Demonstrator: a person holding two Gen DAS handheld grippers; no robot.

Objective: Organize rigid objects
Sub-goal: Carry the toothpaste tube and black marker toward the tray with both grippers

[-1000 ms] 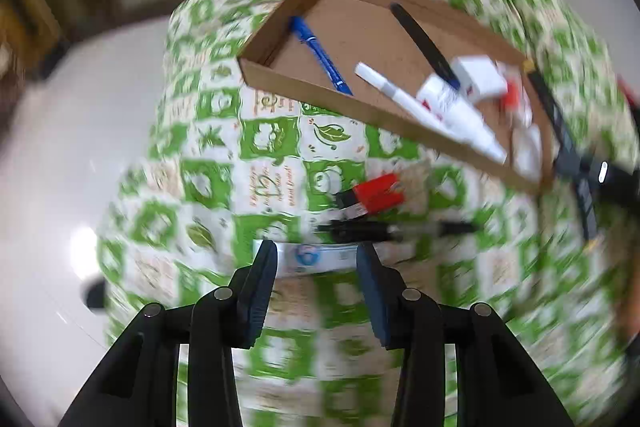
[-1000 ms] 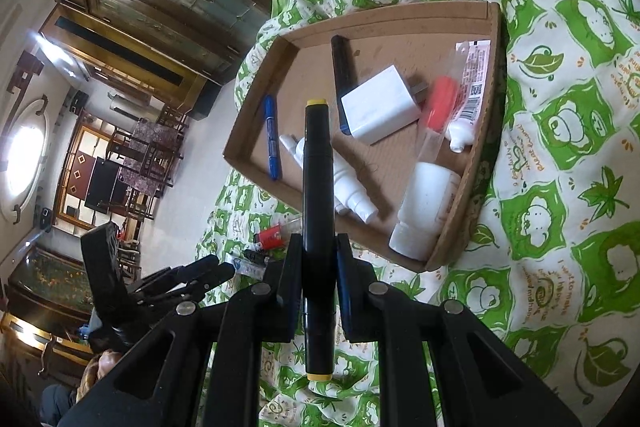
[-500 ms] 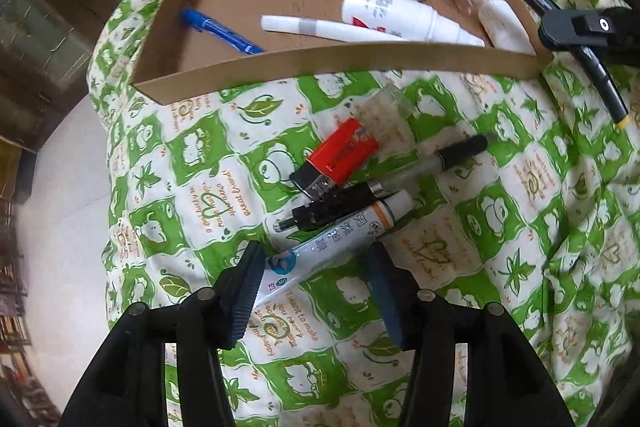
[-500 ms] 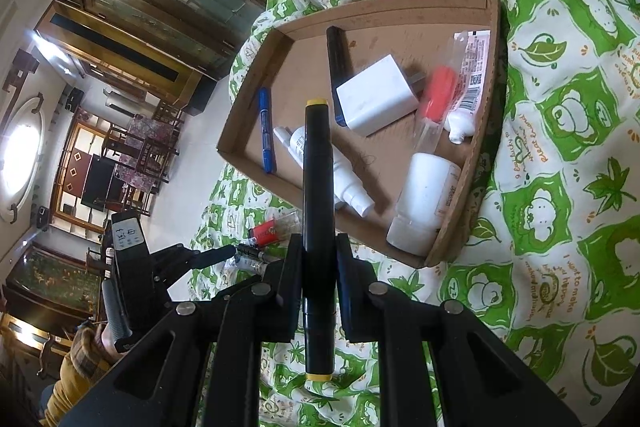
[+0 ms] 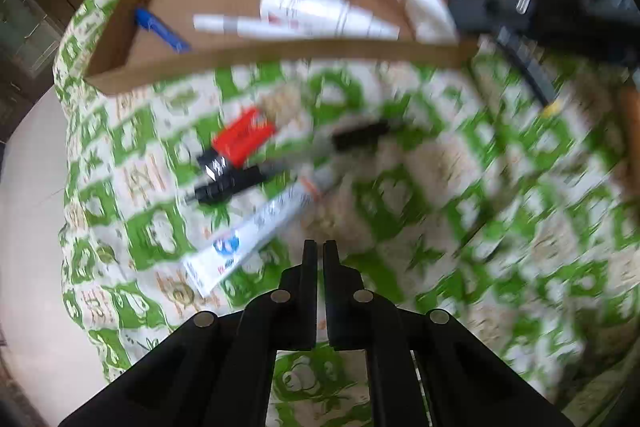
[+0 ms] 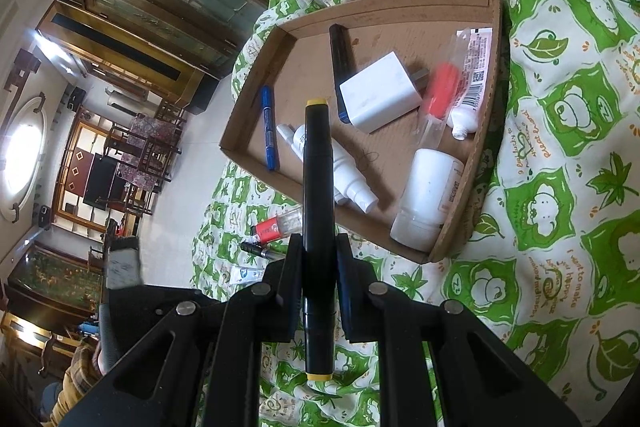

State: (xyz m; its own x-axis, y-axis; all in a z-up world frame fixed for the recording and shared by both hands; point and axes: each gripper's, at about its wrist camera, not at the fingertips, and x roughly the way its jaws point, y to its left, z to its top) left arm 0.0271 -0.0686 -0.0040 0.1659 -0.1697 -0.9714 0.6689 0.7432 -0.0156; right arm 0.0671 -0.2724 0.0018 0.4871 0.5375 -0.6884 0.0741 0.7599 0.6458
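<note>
- already in the cardboard tray (image 6: 460, 247): a blue pen (image 6: 269, 131), a black pen (image 6: 340, 47), a white charger block (image 6: 380, 91), a white spray bottle (image 6: 348, 171), a slim white tube that shows best in the left wrist view (image 5: 224, 25), a white bottle (image 6: 428, 199), a red-capped item in a clear wrapper (image 6: 440, 87) and a small white tube with a barcode (image 6: 472, 75).
- in hand: the right gripper (image 6: 318, 251) is clamped on a black marker with yellow ends (image 6: 318, 187), held over the near wall of the tray; it looks ready to be dropped in, but it is not in yet.
- the left gripper (image 5: 319, 255) has its jaws pressed together with nothing between them; it points down at the green patterned cloth (image 5: 440, 227), just beside the toothpaste-like tube (image 5: 248, 239).
- still out on the cloth, in front of the tray: that tube, a red lighter (image 5: 240, 139) and a black-and-clear pen (image 5: 288, 163), lying close together; the blur hides whether they touch.
- judgement: well past halfway. about eight things are stowed, one is in transit, three wait.
- judgement: the left gripper closed empty beside the tube, so that pick seems yet to be made; it would have to part its jaws and line up across the tube.
</note>
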